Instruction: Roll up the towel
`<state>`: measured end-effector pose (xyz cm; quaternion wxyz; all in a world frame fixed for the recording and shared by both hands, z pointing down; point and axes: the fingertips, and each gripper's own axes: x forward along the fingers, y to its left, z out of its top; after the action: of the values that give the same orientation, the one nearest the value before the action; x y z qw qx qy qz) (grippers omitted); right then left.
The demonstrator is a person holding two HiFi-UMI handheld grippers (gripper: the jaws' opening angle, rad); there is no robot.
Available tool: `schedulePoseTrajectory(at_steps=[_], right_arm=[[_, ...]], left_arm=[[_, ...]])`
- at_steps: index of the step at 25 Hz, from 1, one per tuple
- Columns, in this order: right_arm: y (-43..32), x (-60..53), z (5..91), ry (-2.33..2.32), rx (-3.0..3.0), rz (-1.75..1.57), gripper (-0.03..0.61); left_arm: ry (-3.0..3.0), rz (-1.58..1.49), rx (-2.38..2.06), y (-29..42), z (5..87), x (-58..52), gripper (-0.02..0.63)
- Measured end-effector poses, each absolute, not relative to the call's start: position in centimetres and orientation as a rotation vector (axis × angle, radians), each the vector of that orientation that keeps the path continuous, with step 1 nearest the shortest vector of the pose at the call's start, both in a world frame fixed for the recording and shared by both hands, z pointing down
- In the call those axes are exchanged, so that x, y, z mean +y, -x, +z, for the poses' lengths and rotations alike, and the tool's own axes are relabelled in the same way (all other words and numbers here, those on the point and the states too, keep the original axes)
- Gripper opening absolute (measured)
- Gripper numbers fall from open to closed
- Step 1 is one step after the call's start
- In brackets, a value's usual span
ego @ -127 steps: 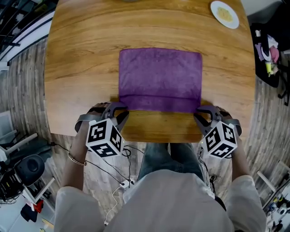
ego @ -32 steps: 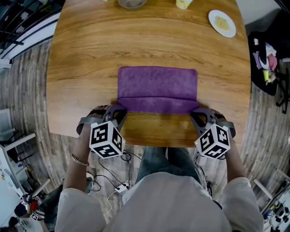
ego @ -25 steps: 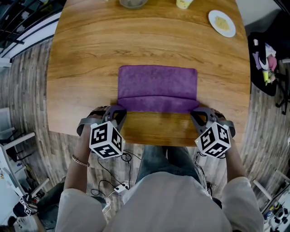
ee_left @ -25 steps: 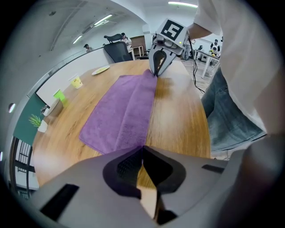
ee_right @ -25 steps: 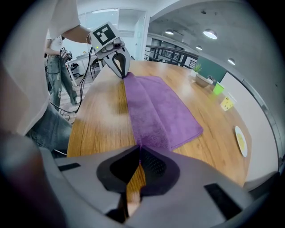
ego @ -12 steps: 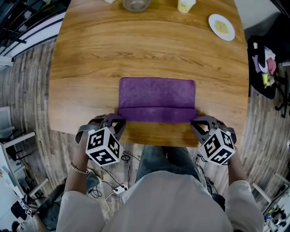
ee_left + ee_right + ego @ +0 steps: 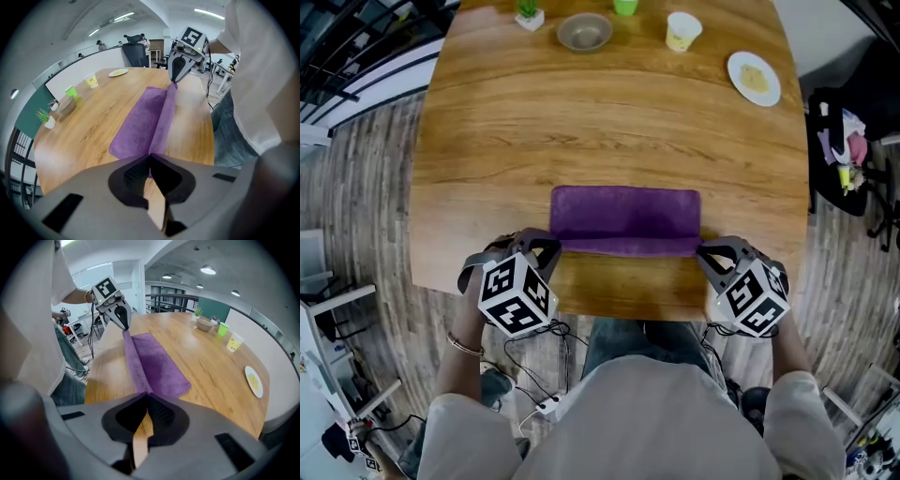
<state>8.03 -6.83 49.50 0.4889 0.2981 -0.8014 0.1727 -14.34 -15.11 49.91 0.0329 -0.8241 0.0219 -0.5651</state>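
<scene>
While you hold the purple towel [image 7: 624,214] by its raised near fold, both pairs of jaws are pressed together on the cloth. Your left gripper [image 7: 549,247] pinches the fold's left end and your right gripper [image 7: 704,252] pinches its right end. The towel lies on the wooden table [image 7: 487,141], close to the edge nearest you, with its far part flat. Beyond the towel and well apart from it stand a grey bowl [image 7: 585,32], a pale cup [image 7: 682,31], a green cup [image 7: 624,6] and a small potted plant [image 7: 528,13]. A white plate [image 7: 754,78] sits beyond the towel's right end. Bare tabletop separates the towel from all of them. On your side of the towel, down on the floor by your legs, lies a white plug strip [image 7: 547,405].
</scene>
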Motion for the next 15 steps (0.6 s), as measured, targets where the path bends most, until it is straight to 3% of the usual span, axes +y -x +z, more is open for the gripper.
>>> schedulePoseTrajectory(at_steps=[15], right_arm=[[-9.9,-11.2,52.9,-0.758,-1.876,0.51,0.014]], left_arm=[[2.521,-1.793,0.127,13.0,53.2,-19.4,0.014]])
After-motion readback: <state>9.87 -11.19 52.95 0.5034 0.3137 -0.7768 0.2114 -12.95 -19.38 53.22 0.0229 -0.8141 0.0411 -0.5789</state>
